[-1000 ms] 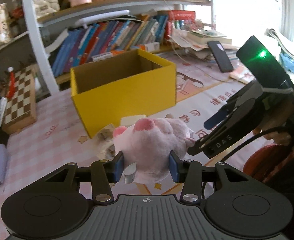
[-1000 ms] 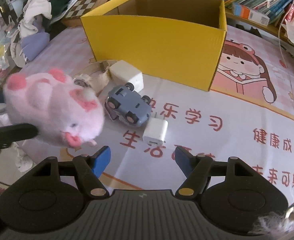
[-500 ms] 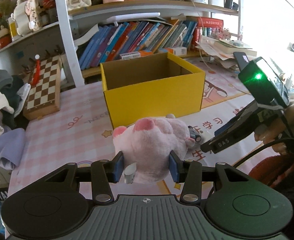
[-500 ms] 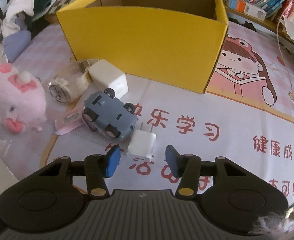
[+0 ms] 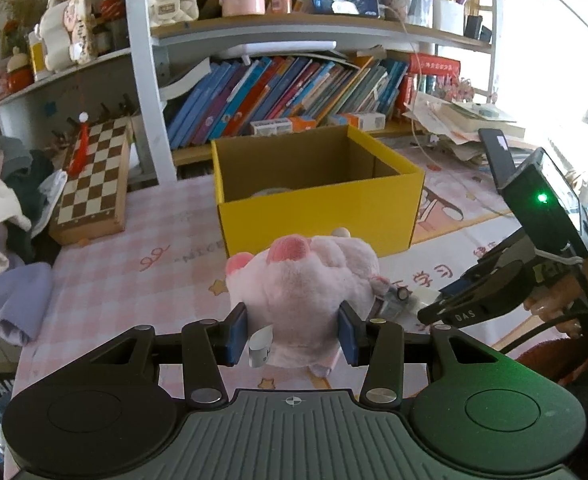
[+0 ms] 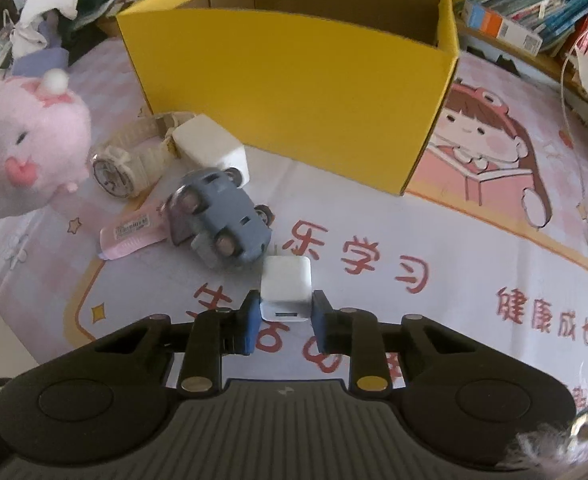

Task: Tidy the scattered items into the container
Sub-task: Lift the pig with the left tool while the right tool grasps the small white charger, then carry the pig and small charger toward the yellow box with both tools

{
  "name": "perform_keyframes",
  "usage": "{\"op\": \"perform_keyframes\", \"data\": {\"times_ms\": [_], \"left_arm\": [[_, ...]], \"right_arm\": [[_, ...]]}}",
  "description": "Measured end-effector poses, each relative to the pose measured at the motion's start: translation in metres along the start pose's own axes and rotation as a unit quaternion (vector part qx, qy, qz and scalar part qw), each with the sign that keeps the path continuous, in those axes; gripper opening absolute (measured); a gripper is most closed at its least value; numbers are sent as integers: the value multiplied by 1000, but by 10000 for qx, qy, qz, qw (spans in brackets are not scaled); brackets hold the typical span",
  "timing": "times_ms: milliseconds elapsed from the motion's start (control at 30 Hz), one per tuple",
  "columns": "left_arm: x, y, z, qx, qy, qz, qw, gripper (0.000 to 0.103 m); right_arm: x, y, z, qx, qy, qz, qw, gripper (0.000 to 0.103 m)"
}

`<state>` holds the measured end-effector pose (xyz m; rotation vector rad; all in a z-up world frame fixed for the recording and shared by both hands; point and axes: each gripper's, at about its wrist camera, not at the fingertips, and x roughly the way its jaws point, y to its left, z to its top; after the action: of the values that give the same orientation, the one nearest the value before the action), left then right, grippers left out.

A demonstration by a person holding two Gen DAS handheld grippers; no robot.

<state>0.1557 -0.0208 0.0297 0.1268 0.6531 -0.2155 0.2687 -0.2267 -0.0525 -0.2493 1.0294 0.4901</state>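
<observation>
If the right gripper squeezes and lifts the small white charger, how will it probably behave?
The white charger looks like a rigid, boxy block, so it probably will not deform. Its smooth sides may slip between the right gripper pads. It seems light.

bright daylight comes in from the window (image 5: 573, 20) on the right, and it glares white there. the pictures bend round at the edges. the pink plush toy (image 6: 22, 148) looks a bit blurry. corners go dark.
</observation>
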Motion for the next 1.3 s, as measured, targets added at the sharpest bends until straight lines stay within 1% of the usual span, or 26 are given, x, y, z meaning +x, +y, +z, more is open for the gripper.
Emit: {"op": "perform_keyframes", "data": {"times_ms": [300,467,633,833,1033,1133,1300], "left_arm": [[-2,-6,18,154,-241,-111,9995,44],[-3,-6,28,214,-393,-147,9989,44],[-4,-5,38,296,-554,-176,9979,44],[-4,-5,50,467,-762,-171,9959,44],[-2,-5,67,611,-1057,-106,9925,44],[2,-5,76,712,-1132,-101,9910,44],[15,1,90,569,-1197,-225,9909,44]], "right_arm": [[-21,-16,-5,81,-76,208,9997,25],[-39,-20,-2,136,-269,302,9991,25],[-59,-19,6,15,-535,382,9978,25],[-80,-17,24,-164,-892,451,9949,25],[-95,-19,51,-402,-1257,427,9903,25],[-101,-21,64,-524,-1432,404,9875,25],[-104,-24,88,-810,-1631,281,9829,25]]}}
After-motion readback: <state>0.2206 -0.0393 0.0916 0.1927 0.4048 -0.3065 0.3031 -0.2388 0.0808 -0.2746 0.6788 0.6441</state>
